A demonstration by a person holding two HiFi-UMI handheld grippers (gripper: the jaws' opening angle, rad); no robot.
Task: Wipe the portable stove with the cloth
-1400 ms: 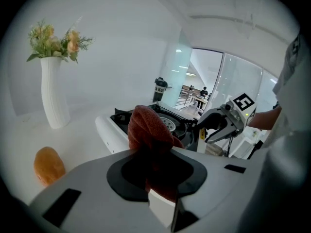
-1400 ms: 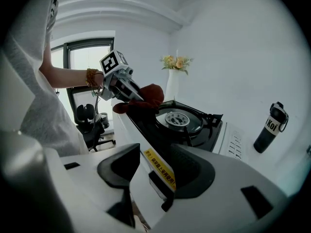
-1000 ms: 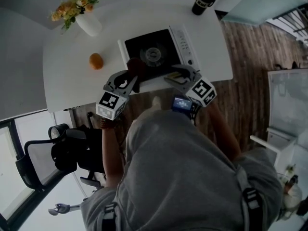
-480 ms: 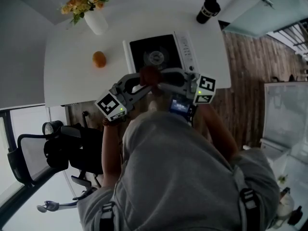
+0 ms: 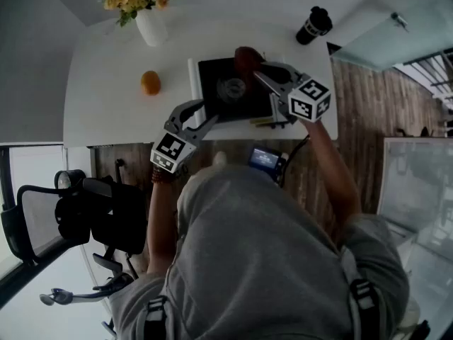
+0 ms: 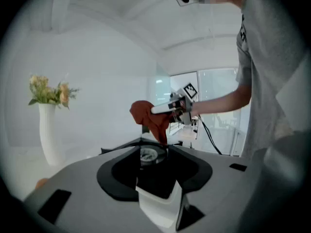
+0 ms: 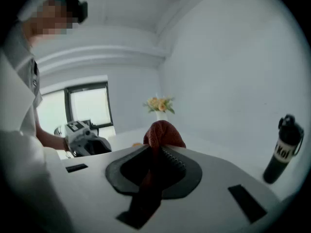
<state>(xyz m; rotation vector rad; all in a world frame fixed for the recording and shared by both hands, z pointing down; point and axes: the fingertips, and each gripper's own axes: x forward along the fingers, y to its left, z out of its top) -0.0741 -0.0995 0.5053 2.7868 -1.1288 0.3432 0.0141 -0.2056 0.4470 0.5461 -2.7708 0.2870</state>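
The portable stove, black-topped with a round burner, sits on the white table. A rust-red cloth is bunched over the stove's far edge, and my right gripper has just closed and stands shut on it. The right gripper view shows the cloth pinched and bulging past the jaws. My left gripper hangs at the stove's near left corner; its jaws have just been opening and hold nothing. From the left gripper view the cloth dangles above the burner.
An orange lies left of the stove, and a white vase of flowers stands behind it. A black bottle is at the table's far right corner. An office chair stands at the left, below the table's near edge.
The cloth has passed from the left gripper to the right. The right gripper shut on it and carried it up over the stove's far side; the left gripper opened and stayed near the front edge.
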